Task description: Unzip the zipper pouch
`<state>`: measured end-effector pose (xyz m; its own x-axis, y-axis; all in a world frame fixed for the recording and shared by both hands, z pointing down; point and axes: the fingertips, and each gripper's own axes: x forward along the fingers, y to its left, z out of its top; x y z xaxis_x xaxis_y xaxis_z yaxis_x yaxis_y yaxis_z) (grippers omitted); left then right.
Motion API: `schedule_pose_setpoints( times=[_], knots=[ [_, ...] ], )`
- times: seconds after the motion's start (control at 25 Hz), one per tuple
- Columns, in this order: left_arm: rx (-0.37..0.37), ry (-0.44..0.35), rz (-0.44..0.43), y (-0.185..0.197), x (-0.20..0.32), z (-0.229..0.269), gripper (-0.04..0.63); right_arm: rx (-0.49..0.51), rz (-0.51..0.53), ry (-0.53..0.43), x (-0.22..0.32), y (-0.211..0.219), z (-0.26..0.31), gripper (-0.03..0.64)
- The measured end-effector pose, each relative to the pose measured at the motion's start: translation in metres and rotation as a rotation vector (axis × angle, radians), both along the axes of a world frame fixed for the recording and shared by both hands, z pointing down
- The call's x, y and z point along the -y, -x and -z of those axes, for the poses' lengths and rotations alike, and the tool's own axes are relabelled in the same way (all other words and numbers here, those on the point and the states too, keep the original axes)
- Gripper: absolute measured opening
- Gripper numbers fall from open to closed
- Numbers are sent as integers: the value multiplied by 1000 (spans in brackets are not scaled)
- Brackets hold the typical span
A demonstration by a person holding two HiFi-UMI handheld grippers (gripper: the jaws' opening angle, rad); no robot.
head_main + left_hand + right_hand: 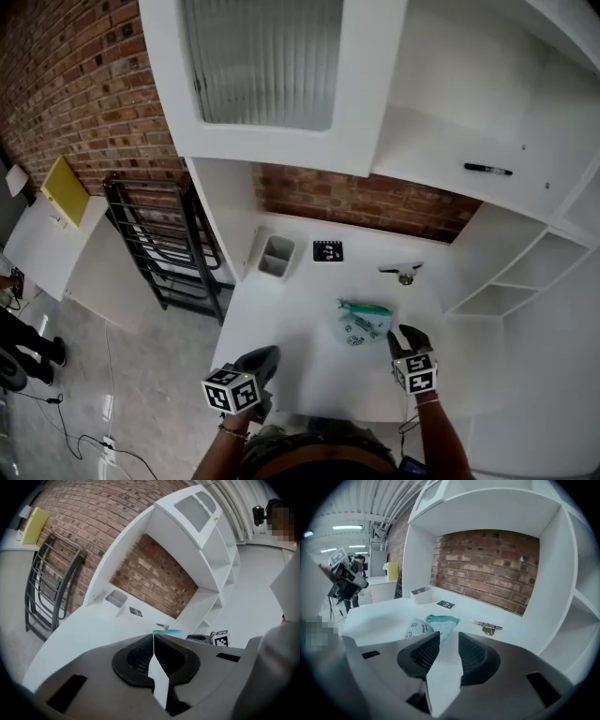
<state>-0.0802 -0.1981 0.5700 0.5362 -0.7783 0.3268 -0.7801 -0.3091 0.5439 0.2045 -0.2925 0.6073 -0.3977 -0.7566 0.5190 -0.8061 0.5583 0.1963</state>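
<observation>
A small clear zipper pouch (362,323) with a teal zip edge and printed contents lies on the white desk (291,347). In the right gripper view the pouch (433,626) rests just beyond my right gripper (448,641), whose jaws stand a little apart with nothing between them. My right gripper (409,339) sits at the pouch's right side in the head view. My left gripper (262,361) is shut and empty at the desk's near left, well apart from the pouch. From the left gripper view, the left gripper (153,637) shows closed pads and the pouch's teal edge (168,631) far ahead.
A grey open bin (276,255) and a black marker card (328,250) stand at the desk's back. A metal clip with a tag (403,273) lies behind the pouch. A black pen (487,169) rests on the shelf above. A dark metal rack (164,244) stands left of the desk.
</observation>
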Motion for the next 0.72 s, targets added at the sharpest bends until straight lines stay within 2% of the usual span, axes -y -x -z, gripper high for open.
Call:
schedule_pose_setpoints(
  times=[0.2,0.36,0.6,0.72],
  knots=[
    [83,-76,-29,-8,10,9,6,149,-75,-29,-14,-5,32,123],
    [108,-134,-57,-16,24,23,5,206,-79,-75,-19,3,60,107],
    [128,-142,-87,-26,21,25,5,253,-64,-94,-41,25,72,41],
    [128,-151,-93,-29,20,28,5,313,-84,-91,-45,30,77,15]
  ],
)
